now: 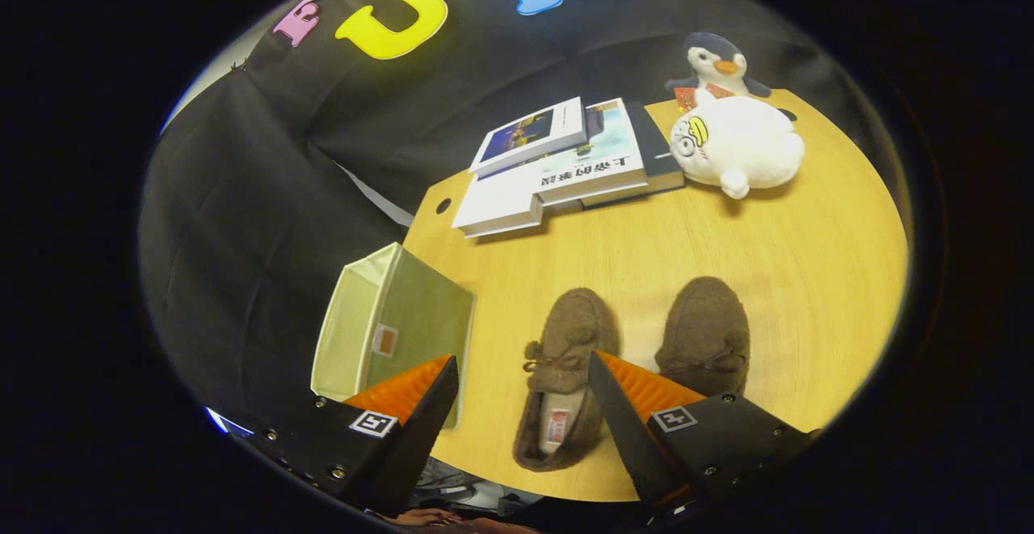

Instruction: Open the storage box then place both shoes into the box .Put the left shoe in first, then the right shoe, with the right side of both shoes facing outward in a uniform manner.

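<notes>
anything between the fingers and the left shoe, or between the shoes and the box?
Nothing visible. The gripper is open above the table, and the left shoe lies between its fingers. The box sits beside it, with bare tabletop between them.

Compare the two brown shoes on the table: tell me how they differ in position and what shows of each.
The left shoe lies between the open gripper's fingers, while the right shoe lies beyond the right finger. The left shoe shows its full length, with the insole and a tag visible; the right shoe's heel end is hidden behind the finger. The left shoe lies nearer the storage box. Both are brown, fuzzy, bow-laced, toes pointing toward the books.
</notes>
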### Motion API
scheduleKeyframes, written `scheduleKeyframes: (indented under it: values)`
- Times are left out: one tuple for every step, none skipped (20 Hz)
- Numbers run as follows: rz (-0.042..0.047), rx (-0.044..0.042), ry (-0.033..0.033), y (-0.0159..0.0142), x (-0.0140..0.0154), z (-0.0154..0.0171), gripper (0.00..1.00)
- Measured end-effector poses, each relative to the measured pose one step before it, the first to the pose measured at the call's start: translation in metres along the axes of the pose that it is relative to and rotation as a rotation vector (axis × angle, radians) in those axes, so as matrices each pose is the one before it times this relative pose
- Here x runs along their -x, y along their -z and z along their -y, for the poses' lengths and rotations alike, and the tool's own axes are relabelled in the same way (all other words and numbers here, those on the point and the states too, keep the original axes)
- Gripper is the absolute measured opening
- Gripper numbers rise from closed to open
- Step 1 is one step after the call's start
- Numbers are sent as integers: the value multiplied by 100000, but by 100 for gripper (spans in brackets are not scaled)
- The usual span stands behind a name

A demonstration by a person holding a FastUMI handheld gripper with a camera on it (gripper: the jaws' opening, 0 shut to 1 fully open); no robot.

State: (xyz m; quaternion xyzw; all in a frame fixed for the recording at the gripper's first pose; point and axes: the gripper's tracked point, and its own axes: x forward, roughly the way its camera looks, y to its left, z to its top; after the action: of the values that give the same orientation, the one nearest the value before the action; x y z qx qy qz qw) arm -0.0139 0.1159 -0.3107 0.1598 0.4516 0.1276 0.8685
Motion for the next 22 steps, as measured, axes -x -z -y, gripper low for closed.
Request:
scheduleKeyframes:
  values:
    - [-1006,241,1183,697,54,628,99]
    - [-1517,442,1946,619,-186,759,98]
    - [-1715,942,2001,803,-302,590,98]
    - [-1647,1403,1642,636,-316,471,98]
    - [-1808,2037,1503,740,-197,413,98]
    - [-1622,2349,917,574,-675,229,97]
    - [-2157,2668,2374,741,-241,292,94]
    - [-2197,2525,2489,563,-683,496,86]
    - [-1780,1351,1702,511,-763,144,85]
    - [-1510,737,426,358,-828,-85,85]
    - [-1410,61,857,197,-667,32,84]
    - [-737,-8,897,-115,-704,71,83]
    - [-505,-250,1102,-52,-700,-20,83]
    - [59,35,1698,-285,-851,215,83]
    - [-633,-208,2935,-149,-587,411,81]
    - [-540,-348,758,-249,-703,16,73]
    - [-491,13,2080,-36,-484,149,73]
    - [-865,-1422,-671,-98,-87,-9,58]
    - [-1568,-2184,-501,210,69,-519,43]
    - [-443,-437,-135,-146,-122,-124,19]
    - [-663,1459,1974,-103,-85,453,19]
    - [950,-554,520,-498,1391,166,2]
